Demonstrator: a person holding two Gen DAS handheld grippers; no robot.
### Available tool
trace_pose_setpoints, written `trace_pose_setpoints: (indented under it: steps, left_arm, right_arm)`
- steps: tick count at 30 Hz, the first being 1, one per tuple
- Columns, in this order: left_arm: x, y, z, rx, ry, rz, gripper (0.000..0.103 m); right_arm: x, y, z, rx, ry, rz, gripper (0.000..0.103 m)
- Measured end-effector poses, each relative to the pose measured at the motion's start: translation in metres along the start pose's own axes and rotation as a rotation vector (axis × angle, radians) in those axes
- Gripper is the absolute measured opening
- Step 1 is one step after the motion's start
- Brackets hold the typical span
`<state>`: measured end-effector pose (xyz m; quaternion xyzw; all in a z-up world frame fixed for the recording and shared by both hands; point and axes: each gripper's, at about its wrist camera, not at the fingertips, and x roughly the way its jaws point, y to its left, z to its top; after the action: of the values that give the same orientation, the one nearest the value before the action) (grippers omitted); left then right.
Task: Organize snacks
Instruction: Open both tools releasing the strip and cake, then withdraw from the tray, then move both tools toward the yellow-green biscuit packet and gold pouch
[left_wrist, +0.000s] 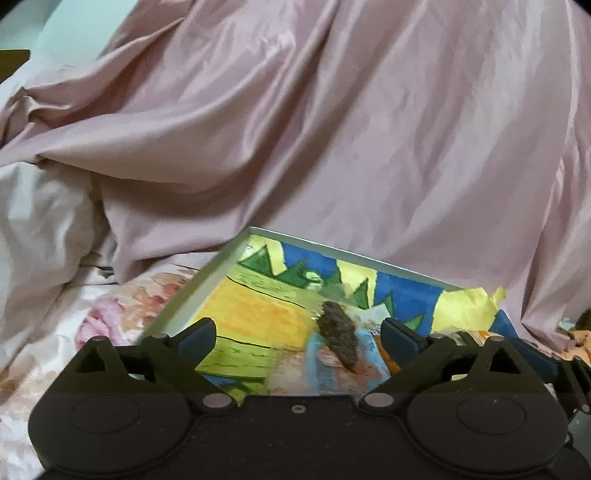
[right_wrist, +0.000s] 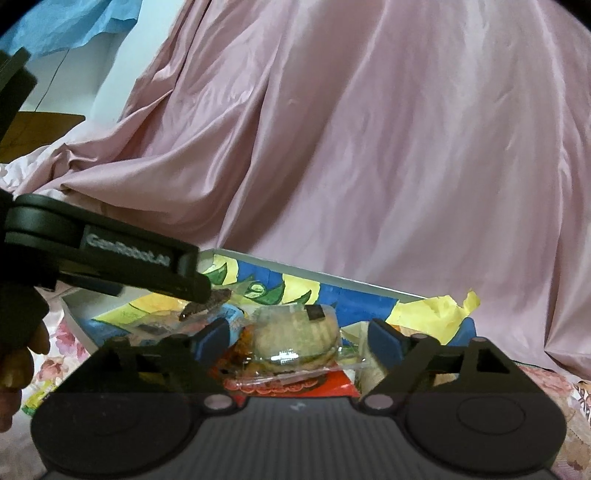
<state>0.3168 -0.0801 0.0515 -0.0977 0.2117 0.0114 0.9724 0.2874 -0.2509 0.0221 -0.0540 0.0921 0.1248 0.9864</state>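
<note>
A shallow grey-rimmed tray (left_wrist: 343, 252) lined with a painted yellow, green and blue sheet lies on the bed. A dark brown snack in clear wrap (left_wrist: 338, 336) sits blurred over the tray, between the wide-apart fingers of my left gripper (left_wrist: 299, 336), and no pad touches it. In the right wrist view the left gripper (right_wrist: 201, 286) reaches in from the left, just above that dark snack (right_wrist: 207, 301). My right gripper (right_wrist: 298, 341) is open around a round pale biscuit in a clear pack (right_wrist: 295, 332), pads clear of it. A red packet (right_wrist: 334, 384) lies under the biscuit.
A pink satin cloth (left_wrist: 332, 129) rises in folds right behind the tray. A floral bedsheet (left_wrist: 122, 314) spreads to the left and front. Torn yellow paper (right_wrist: 439, 310) sticks up at the tray's right corner. A person's hand (right_wrist: 22, 354) holds the left gripper.
</note>
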Motion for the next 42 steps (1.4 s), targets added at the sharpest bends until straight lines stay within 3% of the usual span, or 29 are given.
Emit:
trace_pose_setpoints:
  steps: [6, 22, 35, 42]
  left_arm:
    - [-0.018, 0.01, 0.004, 0.007, -0.031, 0.053, 0.102]
    - [-0.087, 0.041, -0.005, -0.02, -0.052, 0.077, 0.102]
    - [-0.143, 0.063, -0.039, 0.004, -0.008, 0.073, 0.102]
    - [-0.164, 0.067, -0.064, 0.045, 0.026, 0.049, 0.102]
  right_arm:
    - [-0.011, -0.003, 0.005, 0.016, -0.045, -0.023, 0.102]
    - [-0.078, 0.0, 0.011, 0.042, -0.187, -0.12, 0.103]
    - [-0.146, 0.028, 0.002, -0.008, -0.149, -0.078, 0.103]
    - [-0.176, 0.039, -0.009, 0.022, -0.079, -0.062, 0.103]
